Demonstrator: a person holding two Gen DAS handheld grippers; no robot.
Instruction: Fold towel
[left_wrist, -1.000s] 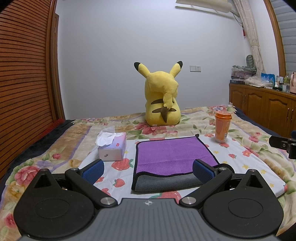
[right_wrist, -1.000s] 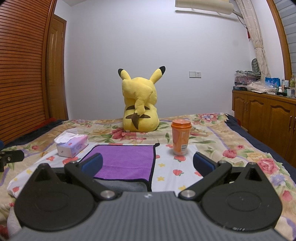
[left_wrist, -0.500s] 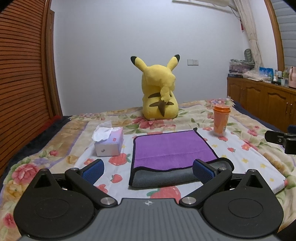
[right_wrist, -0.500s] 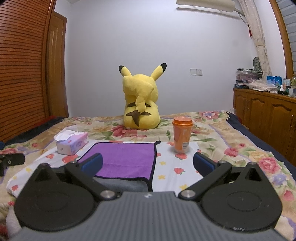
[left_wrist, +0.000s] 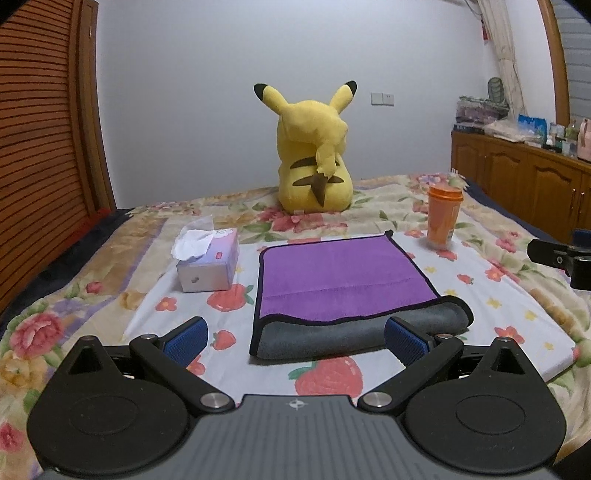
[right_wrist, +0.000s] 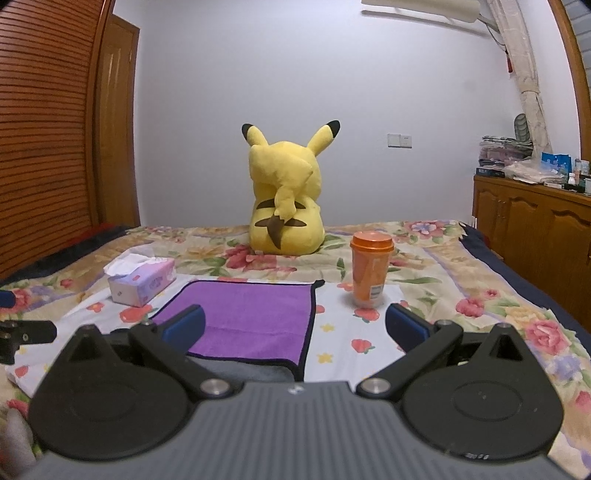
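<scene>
Fingers apart, both grippers | left view: whole towel (left_wrist: 343, 273) | right view: door (right_wrist: 118, 125)

Your bed (left_wrist: 517, 295), spread with a flowered sheet, carries a purple towel (left_wrist: 340, 277) lying flat with its grey near edge rolled over, a tissue box (left_wrist: 207, 262) just left of it, an orange lidded cup (left_wrist: 443, 214) upright to its far right, and a yellow Pikachu plush (left_wrist: 314, 155) seated behind.
</scene>
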